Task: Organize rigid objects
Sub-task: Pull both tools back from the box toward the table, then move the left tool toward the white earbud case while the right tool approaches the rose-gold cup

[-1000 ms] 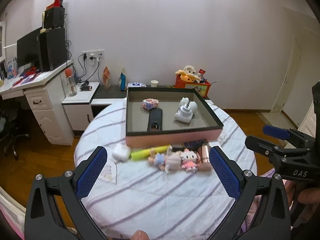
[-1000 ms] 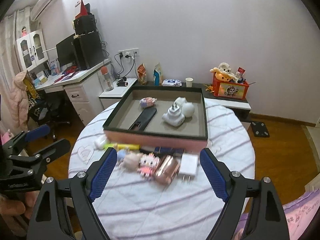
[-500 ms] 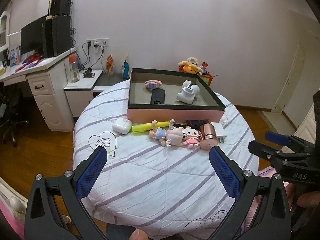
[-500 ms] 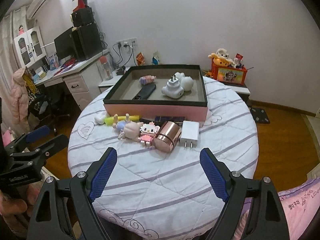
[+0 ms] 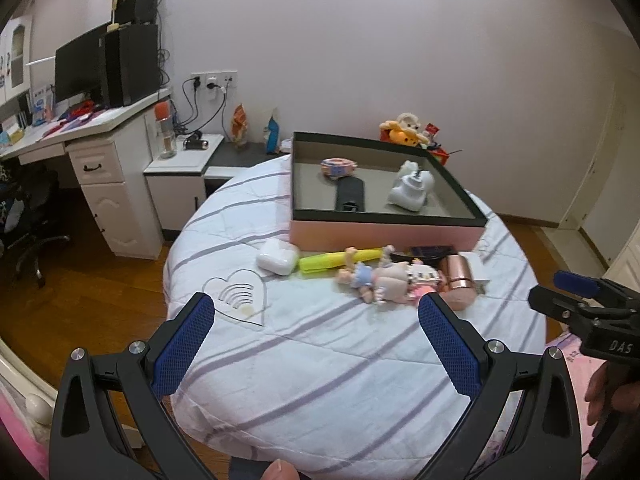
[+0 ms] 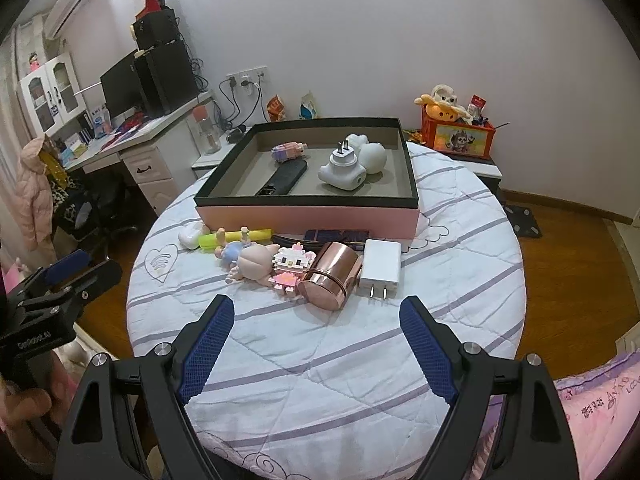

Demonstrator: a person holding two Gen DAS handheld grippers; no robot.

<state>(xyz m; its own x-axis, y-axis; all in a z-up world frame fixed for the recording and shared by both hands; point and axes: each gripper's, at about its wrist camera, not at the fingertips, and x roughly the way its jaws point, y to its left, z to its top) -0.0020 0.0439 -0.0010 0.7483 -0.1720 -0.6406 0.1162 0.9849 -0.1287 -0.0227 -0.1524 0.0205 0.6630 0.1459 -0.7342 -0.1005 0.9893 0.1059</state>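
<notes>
Right wrist: copper cup (image 6: 331, 274) beyond gripper (image 6: 316, 322).

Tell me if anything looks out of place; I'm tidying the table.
The copper cup lies tipped on its side beside the white charger, and the doll sprawls flat, all outside the box.

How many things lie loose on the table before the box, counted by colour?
White: 2, the earbud case and the charger
Yellow: 1, the marker
Pink or rose: 3, the doll, the block cat, the metal cup
Dark: 1, a flat thing
Total: 7
</notes>
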